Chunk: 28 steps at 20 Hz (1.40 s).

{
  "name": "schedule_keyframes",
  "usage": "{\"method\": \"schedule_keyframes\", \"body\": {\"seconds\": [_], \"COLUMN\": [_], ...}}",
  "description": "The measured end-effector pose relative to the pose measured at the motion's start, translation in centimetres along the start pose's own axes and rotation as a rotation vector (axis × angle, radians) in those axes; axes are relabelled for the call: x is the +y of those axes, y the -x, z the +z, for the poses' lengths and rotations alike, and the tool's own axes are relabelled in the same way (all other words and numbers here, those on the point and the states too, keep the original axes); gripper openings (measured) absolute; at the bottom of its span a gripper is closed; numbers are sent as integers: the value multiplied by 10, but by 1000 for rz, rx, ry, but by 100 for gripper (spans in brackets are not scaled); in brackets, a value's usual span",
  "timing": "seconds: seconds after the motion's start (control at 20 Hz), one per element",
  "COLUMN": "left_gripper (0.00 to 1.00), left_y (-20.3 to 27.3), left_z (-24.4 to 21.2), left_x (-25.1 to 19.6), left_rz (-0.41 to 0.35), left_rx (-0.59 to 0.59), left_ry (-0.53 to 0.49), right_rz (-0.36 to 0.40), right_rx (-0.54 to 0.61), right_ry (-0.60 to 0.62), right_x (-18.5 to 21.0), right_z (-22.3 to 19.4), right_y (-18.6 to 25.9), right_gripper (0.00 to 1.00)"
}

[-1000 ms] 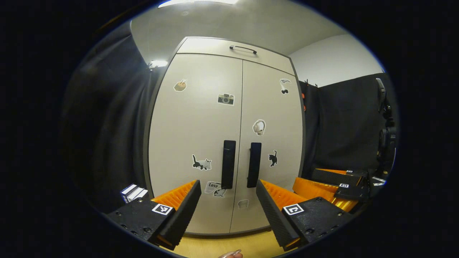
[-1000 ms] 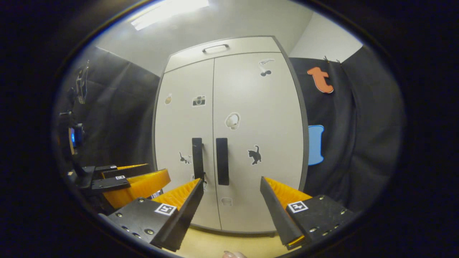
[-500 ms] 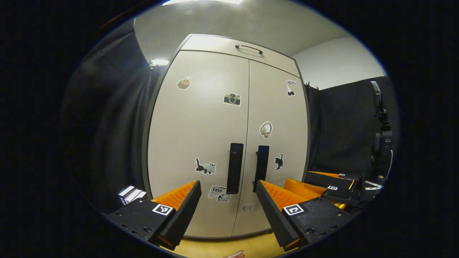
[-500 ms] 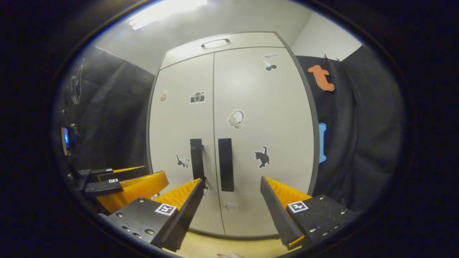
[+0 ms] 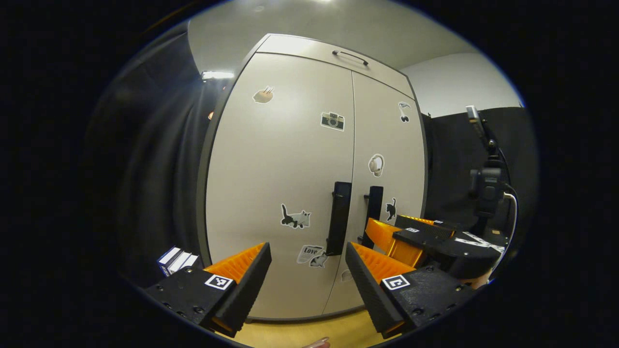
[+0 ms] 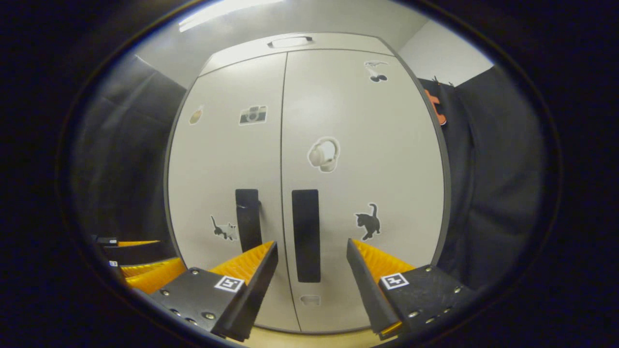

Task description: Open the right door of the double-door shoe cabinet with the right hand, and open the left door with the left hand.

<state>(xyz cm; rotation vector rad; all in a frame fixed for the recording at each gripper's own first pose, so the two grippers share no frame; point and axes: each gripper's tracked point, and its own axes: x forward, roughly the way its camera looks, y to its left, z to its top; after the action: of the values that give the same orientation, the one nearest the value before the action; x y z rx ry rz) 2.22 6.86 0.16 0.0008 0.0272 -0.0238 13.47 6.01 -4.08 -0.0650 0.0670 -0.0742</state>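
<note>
The shoe cabinet point(image 6: 309, 145) stands tall on the floor, both doors closed. Two long handles run up and down beside the middle seam: the left handle point(image 5: 338, 218) and the right handle point(image 6: 305, 235). The right gripper point(image 6: 312, 270) points straight at the right handle, fingers spread wide, not touching. The left gripper point(image 5: 307, 275) faces the left door, fingers spread too.

Left gripper view: camera rides low, left of the shoe cabinet point(image 5: 290, 159), facing it obliquely, tilted upward, moderately near. Right gripper view: camera sits closer, nearly square to the cabinet front, centred on the right door handle point(image 6: 306, 235). Both views share the two closed doors, both handles and the stickers. Left gripper view also takes in the right gripper point(image 5: 387, 239) near the handles.
</note>
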Motion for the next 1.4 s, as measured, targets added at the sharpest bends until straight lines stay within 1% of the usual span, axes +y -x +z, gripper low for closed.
{"method": "schedule_keyframes", "body": {"seconds": [0.05,0.2,0.25,0.35,0.4,0.45,0.5,0.6,0.65,0.7,0.75,0.85,0.9,0.95,1.0,1.05,1.1,1.15,1.2,1.4], "left_gripper": [96,96,96,96,96,96,96,96,96,96,96,96,93,93,93,96,93,96,96,96], "left_y": [1,2,3,3,3,4,3,4,3,3,3,2,1,1,0,-1,-1,-3,-5,-8], "left_z": [0,0,-1,-2,-2,-2,-1,-2,-3,-4,-5,-6,-6,-7,-8,-8,-9,-11,-12,-15], "left_x": [2,8,9,11,13,15,17,22,24,26,28,30,30,30,29,28,27,27,26,12], "left_rz": [0,-7,-10,-18,-21,-22,-22,-16,-16,-16,-16,-19,-23,-27,-32,-39,-45,-50,-54,-78], "left_rx": [-2,1,3,6,7,5,4,6,7,8,10,14,16,17,17,19,23,27,30,42], "left_ry": [0,0,2,6,9,11,13,15,20,26,31,37,40,43,46,49,51,52,55,78], "right_rz": [-8,-33,-49,-73,-80,-82,-95,-114,-119,-125,-125,-130,-136,-137,-139,-137,-134,-130,-120,-76], "right_rx": [4,15,12,20,29,23,16,5,-1,0,-1,8,5,5,8,13,17,11,18,25], "right_ry": [-1,0,8,36,46,36,33,58,67,66,65,73,66,72,77,78,72,62,69,69], "right_x": [1,4,3,1,2,4,5,4,4,4,4,3,3,3,3,3,3,4,3,2], "right_z": [-2,-7,-8,-12,-15,-15,-14,-11,-10,-10,-11,-11,-11,-11,-11,-11,-11,-10,-11,-9], "right_y": [-5,-16,-21,-28,-27,-33,-30,-29,-29,-28,-30,-29,-28,-28,-28,-29,-27,-26,-24,-13], "right_gripper": [82,82,80,67,67,53,39,37,33,33,30,30,30,21,21,21,21,16,11,10]}}
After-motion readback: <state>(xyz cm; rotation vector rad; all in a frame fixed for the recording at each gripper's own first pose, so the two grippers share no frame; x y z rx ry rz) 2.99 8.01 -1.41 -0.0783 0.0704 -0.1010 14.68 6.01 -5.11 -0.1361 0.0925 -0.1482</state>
